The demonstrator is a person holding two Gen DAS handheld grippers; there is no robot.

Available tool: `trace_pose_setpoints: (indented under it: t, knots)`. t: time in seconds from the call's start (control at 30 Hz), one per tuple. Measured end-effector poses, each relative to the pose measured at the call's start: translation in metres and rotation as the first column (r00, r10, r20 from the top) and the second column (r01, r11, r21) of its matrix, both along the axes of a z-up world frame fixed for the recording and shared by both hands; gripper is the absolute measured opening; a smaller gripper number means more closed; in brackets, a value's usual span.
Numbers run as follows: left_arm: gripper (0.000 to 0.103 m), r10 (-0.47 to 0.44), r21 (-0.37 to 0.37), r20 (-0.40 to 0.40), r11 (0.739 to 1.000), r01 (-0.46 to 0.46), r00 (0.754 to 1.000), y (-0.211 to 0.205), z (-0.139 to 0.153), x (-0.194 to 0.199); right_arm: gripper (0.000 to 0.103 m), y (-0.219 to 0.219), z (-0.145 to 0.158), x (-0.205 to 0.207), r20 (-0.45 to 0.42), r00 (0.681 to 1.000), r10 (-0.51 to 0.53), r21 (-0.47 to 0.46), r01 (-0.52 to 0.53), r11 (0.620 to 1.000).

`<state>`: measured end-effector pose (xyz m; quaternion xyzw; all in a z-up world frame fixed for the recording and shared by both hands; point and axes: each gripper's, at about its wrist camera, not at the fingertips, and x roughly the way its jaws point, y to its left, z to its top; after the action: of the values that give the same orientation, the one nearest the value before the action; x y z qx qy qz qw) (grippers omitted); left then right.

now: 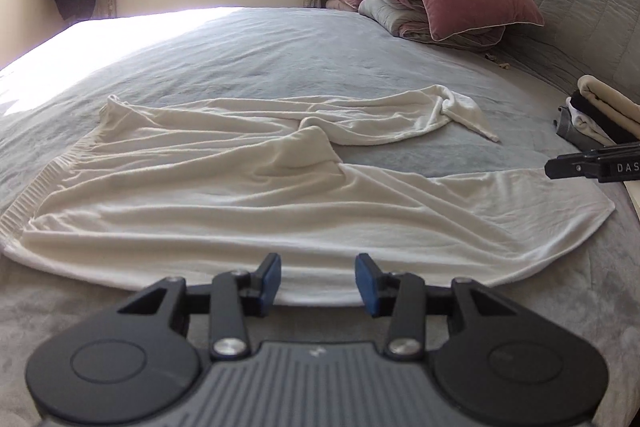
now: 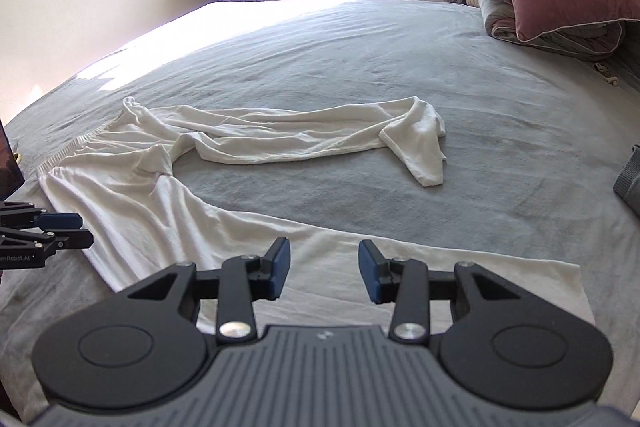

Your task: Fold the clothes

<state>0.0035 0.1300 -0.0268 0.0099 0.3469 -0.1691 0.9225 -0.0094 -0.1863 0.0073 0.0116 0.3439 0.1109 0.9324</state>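
Left wrist view: we see our left gripper [image 1: 316,277] released, blue pads apart, poised just over the near edge of the white soft-knit trousers [image 1: 240,195] spread on the grey plush bedspread [image 1: 280,59]. The ribbed waistband [image 1: 28,199] lies at left; one leg runs across the near side, the other lies farther off, its cuff [image 1: 468,115] rumpled and turned over. The right gripper [image 1: 592,165] shows edge-on at right, by the near leg's end; its state is unreadable here. A small stack of folded clothes [image 1: 600,111] sits at the bed's right edge.

Right wrist view: our right gripper [image 2: 324,269] is also released, hovering over the near leg's cuff end [image 2: 520,279]. The left gripper [image 2: 60,231] sits near the waistband side.

Judgement: the legs lie splayed apart, not folded. We read this as positioning for a grasp; next calls for pinching both ends of the near leg and carrying it onto the far one.
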Motion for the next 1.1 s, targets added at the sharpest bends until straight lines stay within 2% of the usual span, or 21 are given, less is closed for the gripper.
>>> trace_pose_setpoints:
  t: [0.17, 0.33, 0.43, 0.53, 0.67, 0.73, 0.8, 0.87, 0.9, 0.93, 1.0, 1.1]
  knots:
    - [0.042, 0.162, -0.036, -0.019, 0.986, -0.163, 0.987, 0.051, -0.001, 0.004, 0.042, 0.043, -0.005, 0.002, 0.004, 0.991, 0.133, 0.011, -0.133, 0.991]
    - [0.042, 0.303, -0.071, -0.037, 0.950, -0.305, 0.952, 0.097, 0.000, 0.008, 0.042, 0.090, -0.010, 0.004, -0.011, 0.966, 0.258, -0.010, -0.258, 0.966]
    - [0.042, 0.384, -0.094, -0.040, 0.918, -0.386, 0.923, 0.120, 0.001, 0.012, 0.042, 0.116, -0.013, 0.005, -0.015, 0.946, 0.323, -0.024, -0.323, 0.946]
    - [0.041, 0.476, -0.099, -0.018, 0.874, -0.475, 0.879, 0.136, -0.001, 0.017, 0.042, 0.139, -0.018, 0.006, -0.019, 0.927, 0.375, -0.029, -0.375, 0.926]
    - [0.038, 0.564, -0.183, -0.059, 0.805, -0.564, 0.824, 0.161, -0.011, 0.026, 0.042, 0.163, -0.026, 0.010, -0.028, 0.910, 0.414, -0.030, -0.415, 0.909]
    - [0.038, 0.591, -0.226, -0.063, 0.776, -0.588, 0.804, 0.167, -0.012, 0.029, 0.042, 0.177, -0.032, 0.011, -0.034, 0.898, 0.438, -0.039, -0.439, 0.898]
    - [0.038, 0.609, -0.244, -0.055, 0.760, -0.602, 0.791, 0.168, -0.013, 0.032, 0.042, 0.187, -0.036, 0.011, -0.038, 0.892, 0.451, -0.073, -0.453, 0.889]
    - [0.031, 0.626, -0.253, -0.050, 0.746, -0.616, 0.778, 0.167, -0.014, 0.035, 0.041, 0.196, -0.039, 0.011, -0.031, 0.894, 0.447, -0.120, -0.447, 0.886]
    - [0.018, 0.634, -0.250, -0.054, 0.740, -0.625, 0.772, 0.167, -0.014, 0.037, 0.035, 0.199, -0.040, 0.011, -0.029, 0.894, 0.447, -0.136, -0.447, 0.884]
    - [0.007, 0.641, -0.252, -0.054, 0.733, -0.632, 0.765, 0.167, -0.015, 0.037, 0.020, 0.203, -0.040, 0.011, -0.029, 0.892, 0.450, -0.153, -0.449, 0.880]
    - [0.003, 0.658, -0.261, -0.052, 0.717, -0.646, 0.751, 0.168, -0.015, 0.035, 0.002, 0.208, -0.038, 0.011, -0.039, 0.888, 0.459, -0.185, -0.457, 0.870]
    - [0.002, 0.670, -0.283, -0.035, 0.705, -0.651, 0.741, 0.171, -0.006, 0.024, 0.002, 0.207, -0.030, 0.010, -0.058, 0.885, 0.462, -0.170, -0.464, 0.869]
